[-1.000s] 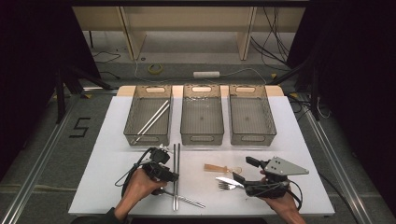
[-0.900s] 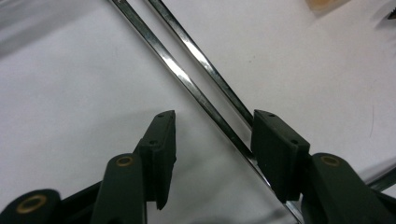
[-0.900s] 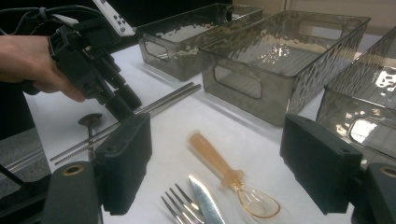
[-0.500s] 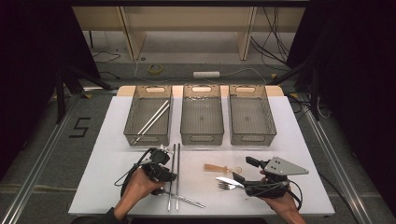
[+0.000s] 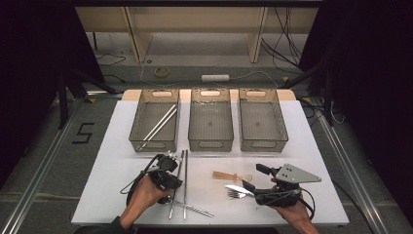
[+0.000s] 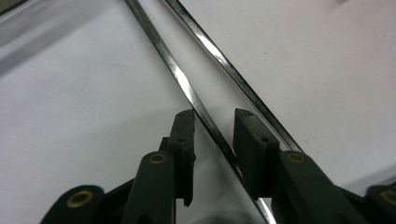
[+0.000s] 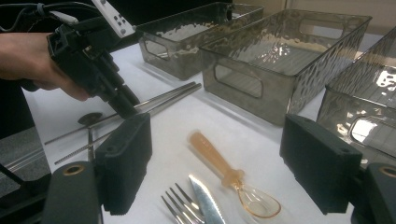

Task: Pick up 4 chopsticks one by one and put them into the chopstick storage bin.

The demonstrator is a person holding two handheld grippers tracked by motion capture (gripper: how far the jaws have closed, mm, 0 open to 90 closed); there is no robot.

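The fingers (image 6: 254, 154) of the left gripper (image 5: 168, 176) stand a little apart astride one long thin silver metal chopstick (image 6: 196, 105) lying on the desk, and they have just been closing on it, the rod between them but, as far as the left gripper view shows, with a sliver of gap on each side, so not yet pinched. To do this well I would judge that the close should finish squarely across the rod, low enough to catch so slim a thing, and clear of the second silver chopstick (image 6: 233, 77) lying just beside it (the two run nearly parallel and could easily be taken together). The right gripper (image 5: 253, 191) rests near the desk's front edge with its fingers (image 7: 126, 161) wide apart and nothing between them, over a silver metal fork (image 7: 180, 207), a serrated silver knife (image 7: 205, 198) and a translucent amber plastic spoon (image 7: 229, 175). The white desk (image 5: 311, 146) carries three smoky translucent plastic bins (image 5: 212, 126) in a row at the back; the left bin (image 5: 155, 126) already holds two more silver rods. Beyond it are a grey floor, loose cables, a pale wooden shelf and dark curtains on both sides.
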